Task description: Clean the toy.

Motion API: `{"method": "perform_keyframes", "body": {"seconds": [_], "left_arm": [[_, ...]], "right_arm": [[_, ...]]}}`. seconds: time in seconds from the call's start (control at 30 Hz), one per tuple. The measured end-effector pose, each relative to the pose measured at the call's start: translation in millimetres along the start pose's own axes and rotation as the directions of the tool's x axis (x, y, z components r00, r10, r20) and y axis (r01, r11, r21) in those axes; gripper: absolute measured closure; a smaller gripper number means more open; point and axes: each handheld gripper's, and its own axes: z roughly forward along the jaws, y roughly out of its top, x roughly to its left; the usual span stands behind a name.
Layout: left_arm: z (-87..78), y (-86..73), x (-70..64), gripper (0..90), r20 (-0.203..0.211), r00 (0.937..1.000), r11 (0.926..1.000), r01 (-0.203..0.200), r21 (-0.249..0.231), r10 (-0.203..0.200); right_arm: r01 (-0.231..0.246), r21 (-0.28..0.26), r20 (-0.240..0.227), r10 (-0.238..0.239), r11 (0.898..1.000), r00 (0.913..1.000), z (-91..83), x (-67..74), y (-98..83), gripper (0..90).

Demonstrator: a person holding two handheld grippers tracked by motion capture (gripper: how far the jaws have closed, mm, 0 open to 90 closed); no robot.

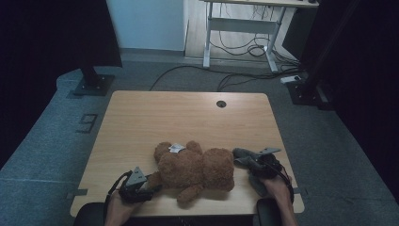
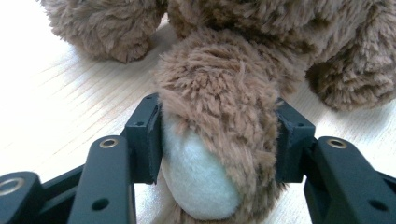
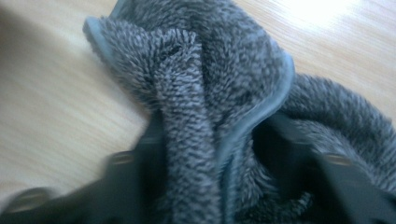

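Observation:
A brown teddy bear [image 1: 197, 169] lies on the wooden table [image 1: 179, 113] near its front edge, with a white tag [image 1: 177, 148] on it. My left gripper [image 1: 149, 187] sits at the bear's left and is shut on one furry limb with a white sole [image 2: 219, 93], both pads pressing its sides [image 2: 219, 140]. To the right of the bear, my right gripper [image 1: 256, 162] holds a grey fluffy cloth [image 1: 242, 154]. In the right gripper view the cloth [image 3: 201, 70] is bunched between the blurred jaws [image 3: 210, 154] and drapes onto the table.
The far half of the table is bare wood with a round cable hole [image 1: 221, 103]. Beyond the table, on grey carpet, stand a black stand base [image 1: 94, 84], a white desk frame [image 1: 244, 28] and loose cables [image 1: 244, 77].

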Motion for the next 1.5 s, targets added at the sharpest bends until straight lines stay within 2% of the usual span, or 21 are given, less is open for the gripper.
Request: {"method": "perform_keyframes", "body": {"seconds": [0.07,0.17,0.23,0.33,0.53,0.73,0.97,1.2,1.3,1.4,1.5], "left_arm": [[0.3,-0.2,0.3,44.8,0.001,1.0,1.0,0.001,0.0,-0.001],[0.4,-0.2,0.5,44.7,0.002,1.0,1.0,-0.002,0.0,0.002],[0.6,-0.5,0.8,44.6,0.005,1.0,1.0,-0.001,-0.001,0.001],[1.0,-0.6,1.2,43.9,0.008,1.0,1.0,0.0,0.0,0.0],[1.8,-0.1,0.1,43.0,0.001,0.9998,0.9998,-0.019,0.009,0.019],[2.2,-0.1,-0.2,43.4,-0.001,0.9999,0.9998,-0.016,0.008,0.016],[2.3,-0.3,0.2,43.3,0.002,0.9999,0.9998,-0.017,0.011,0.017],[3.3,-0.2,-0.1,43.1,-0.002,0.9999,0.9997,-0.017,0.018,0.017],[3.9,-0.3,-0.9,42.9,-0.008,0.9998,0.9996,-0.018,0.02,0.018],[4.4,-0.2,-1.1,42.8,-0.012,0.9996,0.9994,-0.025,0.026,0.025],[5.4,-0.3,-1.3,42.7,-0.013,0.9997,0.9993,-0.022,0.029,0.022]], "right_arm": [[-0.006,-0.007,0.032,0.007,1.0,0.9995,-1.9,-1.0,-2.1,65.8],[-0.014,-0.009,0.043,0.014,1.0,0.999,-4.2,-1.4,-3.7,72.2],[-0.04,-0.037,0.023,0.041,0.998,0.9989,-7.3,-3.2,-5.7,73.2],[-0.05,-0.071,0.018,0.051,0.996,0.9985,-16.8,-4.7,-6.6,73.3],[-0.066,-0.153,-0.007,0.066,0.986,0.9978,-49.3,-8.4,-1.0,73.1],[-0.055,-0.21,-0.053,0.045,0.976,0.9976,-81.3,-3.9,12.4,72.5],[-0.014,-0.259,-0.122,-0.018,0.966,0.9924,-103.2,15.3,40.1,71.6],[0.058,-0.274,-0.204,-0.117,0.96,0.9721,-102.8,43.6,82.5,69.6],[0.11,-0.262,-0.241,-0.175,0.959,0.9546,-93.6,58.3,101.4,68.5],[0.138,-0.252,-0.268,-0.207,0.958,0.941,-82.9,69.5,114.0,68.4],[0.175,-0.232,-0.315,-0.245,0.957,0.9169,-67.3,81.2,124.3,68.4]]}}
